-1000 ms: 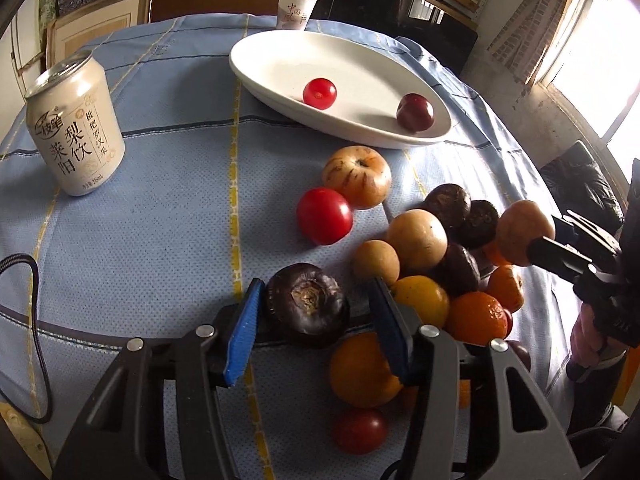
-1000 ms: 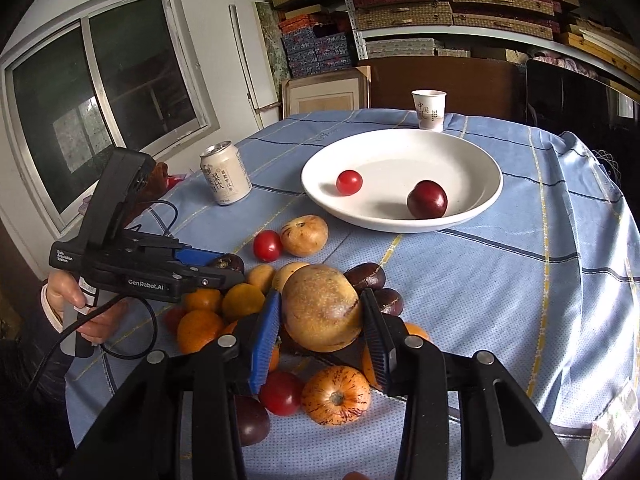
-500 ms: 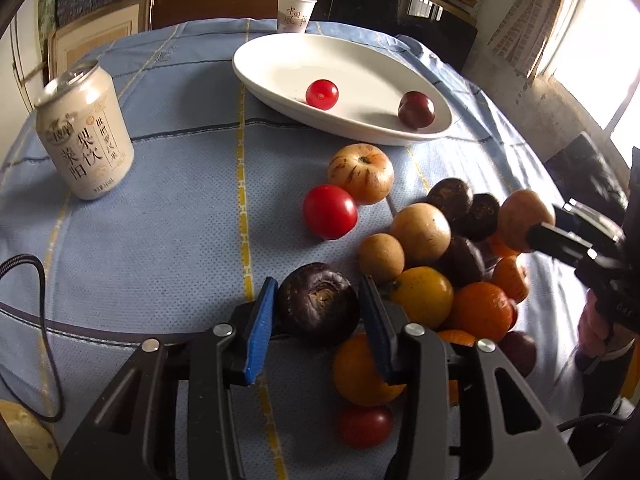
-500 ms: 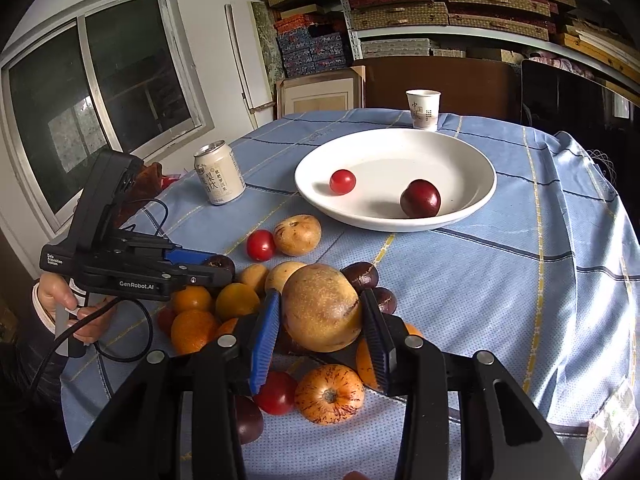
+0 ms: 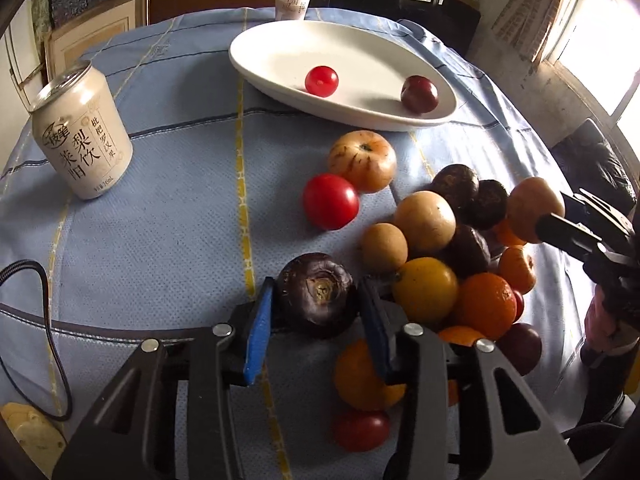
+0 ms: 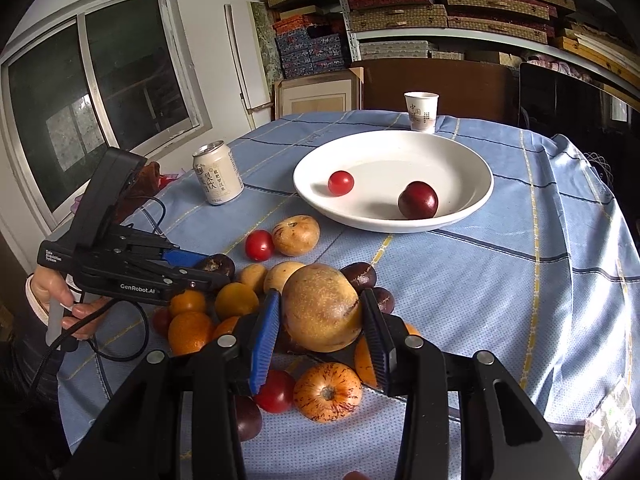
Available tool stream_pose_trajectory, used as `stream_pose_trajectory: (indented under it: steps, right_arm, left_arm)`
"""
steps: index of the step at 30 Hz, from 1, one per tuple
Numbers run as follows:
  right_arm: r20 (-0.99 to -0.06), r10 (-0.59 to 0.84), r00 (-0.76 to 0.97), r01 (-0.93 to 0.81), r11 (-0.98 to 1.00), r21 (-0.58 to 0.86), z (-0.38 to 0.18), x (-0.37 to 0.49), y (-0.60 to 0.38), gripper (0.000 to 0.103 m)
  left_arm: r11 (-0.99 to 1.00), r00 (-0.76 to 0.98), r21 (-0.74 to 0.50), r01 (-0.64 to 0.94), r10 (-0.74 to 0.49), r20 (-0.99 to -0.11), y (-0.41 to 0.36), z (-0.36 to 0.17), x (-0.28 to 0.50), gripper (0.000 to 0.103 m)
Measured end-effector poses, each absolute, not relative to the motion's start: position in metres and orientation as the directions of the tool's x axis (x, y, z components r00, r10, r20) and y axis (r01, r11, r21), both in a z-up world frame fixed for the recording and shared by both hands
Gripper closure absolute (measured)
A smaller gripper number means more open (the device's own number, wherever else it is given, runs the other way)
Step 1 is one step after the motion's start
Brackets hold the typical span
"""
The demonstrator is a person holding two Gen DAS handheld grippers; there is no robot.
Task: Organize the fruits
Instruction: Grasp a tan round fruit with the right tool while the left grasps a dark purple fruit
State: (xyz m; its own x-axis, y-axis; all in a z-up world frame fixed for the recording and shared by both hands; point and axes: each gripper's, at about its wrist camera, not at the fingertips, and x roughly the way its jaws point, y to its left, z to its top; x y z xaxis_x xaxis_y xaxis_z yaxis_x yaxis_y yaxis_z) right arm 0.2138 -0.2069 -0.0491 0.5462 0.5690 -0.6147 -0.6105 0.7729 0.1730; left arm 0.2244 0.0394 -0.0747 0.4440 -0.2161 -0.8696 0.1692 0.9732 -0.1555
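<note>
My left gripper is shut on a dark purple fruit and holds it just above the blue cloth, beside a pile of oranges and brown and dark fruits. My right gripper is shut on a large tan fruit, held above the same pile. The white plate, also in the right wrist view, holds a small red tomato and a dark red plum. The left gripper shows from the side in the right wrist view.
A pale drink can stands at the left of the table. A paper cup stands behind the plate. A red tomato and a striped orange fruit lie between pile and plate. A black cable trails at the near left.
My left gripper closed from open onto the dark purple fruit and lifted it slightly. My right gripper kept the tan fruit and rose a little.
</note>
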Motion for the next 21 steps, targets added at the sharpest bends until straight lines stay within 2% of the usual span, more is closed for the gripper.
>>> stream_pose_trajectory:
  steps: [13,21]
  right_arm:
    - [-0.598,0.578,0.555,-0.61,0.772,0.179,-0.047,0.211,-0.209,0.062]
    - [-0.594,0.577,0.561,-0.605,0.775,0.182,-0.047,0.214,-0.21,0.062]
  left_arm:
    - [0.972,0.508,-0.163,0.17,-0.228,-0.831,0.041,-0.067,0.218,0.063]
    - [0.96,0.556,-0.247,0.134,-0.279,-0.783,0.055,-0.052,0.215,0.063]
